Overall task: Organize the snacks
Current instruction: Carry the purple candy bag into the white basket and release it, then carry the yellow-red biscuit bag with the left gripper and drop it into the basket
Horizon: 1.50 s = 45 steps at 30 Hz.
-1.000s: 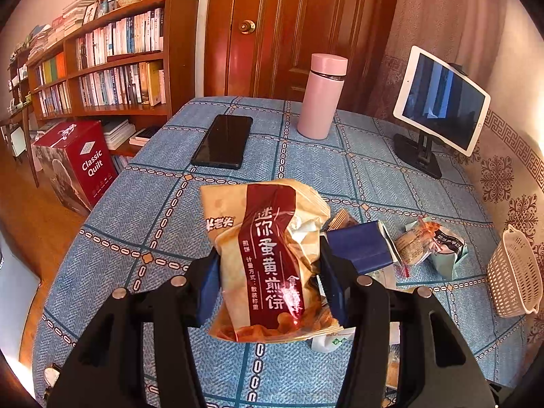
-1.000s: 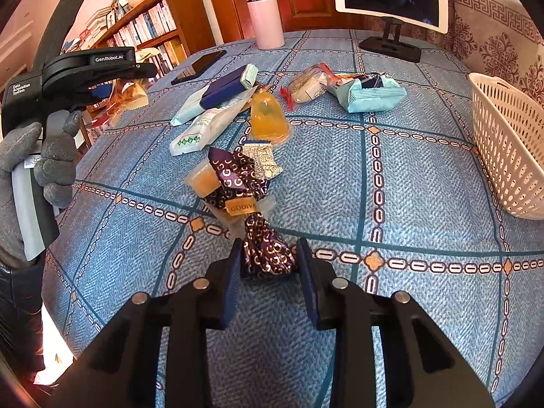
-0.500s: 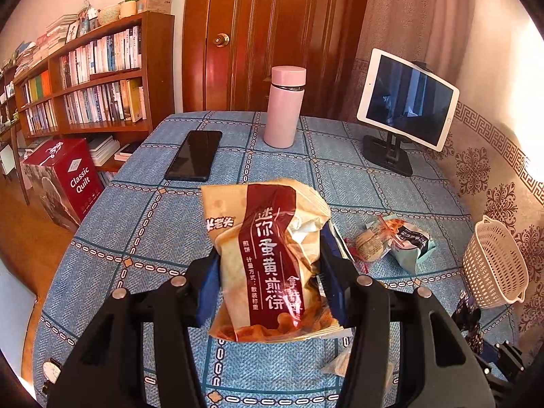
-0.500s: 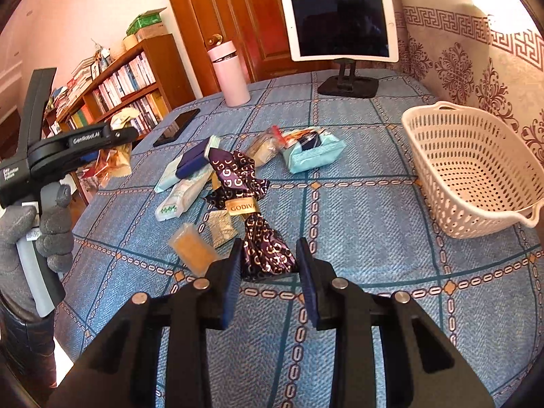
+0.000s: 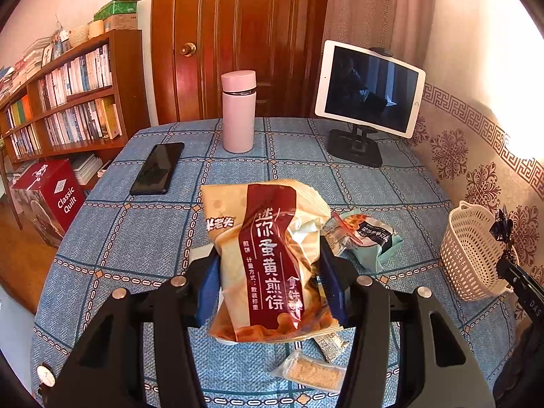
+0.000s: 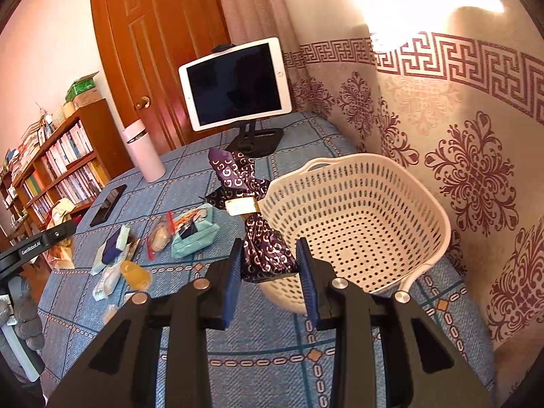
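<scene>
- Since a second ago, the right gripper [image 6: 268, 265] has lifted its purple Godiva pouch [image 6: 263, 248] off the surface [image 6: 272, 367] toward the white basket [image 6: 438, 224], now frame centre.
- It stays clamped on the pouch's lower end.
- The left gripper [image 5: 268, 284] remains clamped on the egg-crisp bag [image 5: 268, 258], centre frame.
- Risk: the top-heavy pouch may snag the basket's near rim on release.

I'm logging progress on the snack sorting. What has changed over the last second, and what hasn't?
The right gripper lifted the purple Godiva bag off the tablecloth and carried it right, up to the white basket, not yet inside. The left gripper rose, keeping hold of the egg-cookie bag. The loose snacks, pink flask, phone and tablet stayed put.
</scene>
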Available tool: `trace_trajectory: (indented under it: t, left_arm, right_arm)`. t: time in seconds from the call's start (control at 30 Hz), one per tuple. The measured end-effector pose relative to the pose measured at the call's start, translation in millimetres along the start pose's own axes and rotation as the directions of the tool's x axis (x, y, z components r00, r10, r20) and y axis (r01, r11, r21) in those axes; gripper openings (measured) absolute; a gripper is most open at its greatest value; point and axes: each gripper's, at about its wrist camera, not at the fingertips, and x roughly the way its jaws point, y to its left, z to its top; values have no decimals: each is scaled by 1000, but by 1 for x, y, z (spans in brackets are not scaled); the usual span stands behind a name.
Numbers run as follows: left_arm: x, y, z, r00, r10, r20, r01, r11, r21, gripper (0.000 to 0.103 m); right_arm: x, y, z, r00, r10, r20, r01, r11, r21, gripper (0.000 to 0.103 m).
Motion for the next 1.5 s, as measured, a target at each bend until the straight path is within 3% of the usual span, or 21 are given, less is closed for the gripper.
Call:
trace_trajectory:
  t: [0.37,0.57,0.83,1.03,1.23,1.5]
  left_arm:
    - [0,-41,4,1000,-26,0,26,998,64,53]
    - [1,-61,5,999,-39,-2,39,995,96,53]
    - [6,-88,7,998,-60,-11,60,988,140,54]
    - [8,-121,14,994,-111,-1,109,975,193,54]
    - [18,-165,19,978,-208,-13,205,948,244,54]
    - [36,-222,20,940,-332,-83,342,898,276,54]
  right_arm:
    - [17,-40,12,997,-80,3,80,995,57,32]
    - [19,-53,10,995,-98,8,97,992,85,42]
    - [12,-58,3,994,-110,23,108,991,80,42]
    - [10,-57,-1,988,-153,29,151,987,52,48]
    - [4,-56,-3,983,-178,43,176,984,38,50]
    - [0,-53,-7,978,-204,51,205,979,2,52]
